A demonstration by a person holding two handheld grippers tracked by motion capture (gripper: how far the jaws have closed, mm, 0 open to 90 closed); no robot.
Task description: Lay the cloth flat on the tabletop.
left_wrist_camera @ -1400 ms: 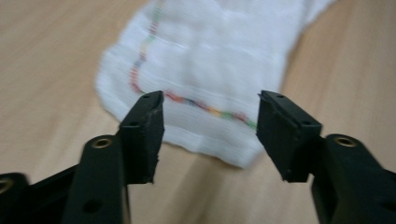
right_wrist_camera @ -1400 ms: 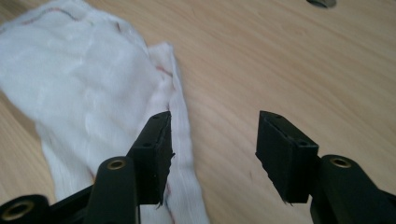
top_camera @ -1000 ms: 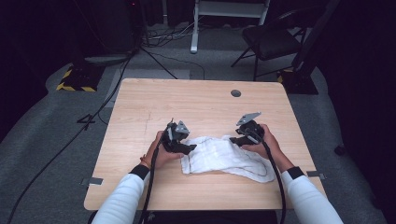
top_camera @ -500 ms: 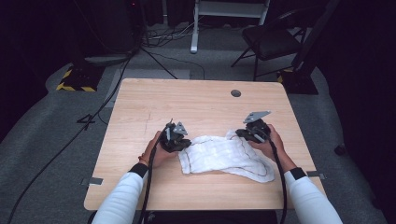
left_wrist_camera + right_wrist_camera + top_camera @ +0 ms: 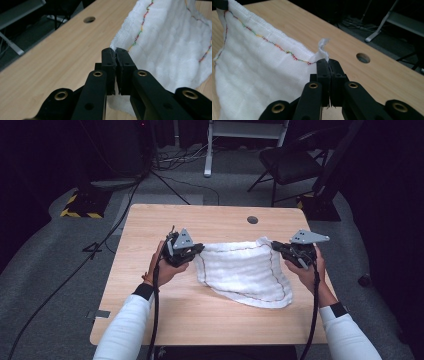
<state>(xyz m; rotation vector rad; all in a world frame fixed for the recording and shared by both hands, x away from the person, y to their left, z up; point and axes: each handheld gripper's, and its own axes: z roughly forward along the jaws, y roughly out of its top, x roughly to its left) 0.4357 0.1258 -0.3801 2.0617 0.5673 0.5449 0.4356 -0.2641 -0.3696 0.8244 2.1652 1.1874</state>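
A white cloth (image 5: 245, 270) with a multicoloured stitched hem hangs stretched between my two grippers above the wooden table (image 5: 150, 295); its lower part still rests on the tabletop. My left gripper (image 5: 199, 250) is shut on the cloth's left corner; in the left gripper view the jaws (image 5: 115, 53) pinch the edge of the cloth (image 5: 170, 42). My right gripper (image 5: 276, 247) is shut on the right corner, and in the right gripper view a tuft of the cloth (image 5: 262, 67) sticks up past the closed gripper (image 5: 328, 62). Both pairs of jaws have just closed on the fabric.
A round cable hole (image 5: 252, 220) lies in the table near its far edge. Beyond the table stand a dark chair (image 5: 290, 165), a white stand (image 5: 215, 145) and cables on the grey floor. A yellow-black striped block (image 5: 80, 210) sits at far left.
Both grippers have closed on the cloth's corners, risen and moved apart. The crumpled cloth is now lifted and spread taut between them.
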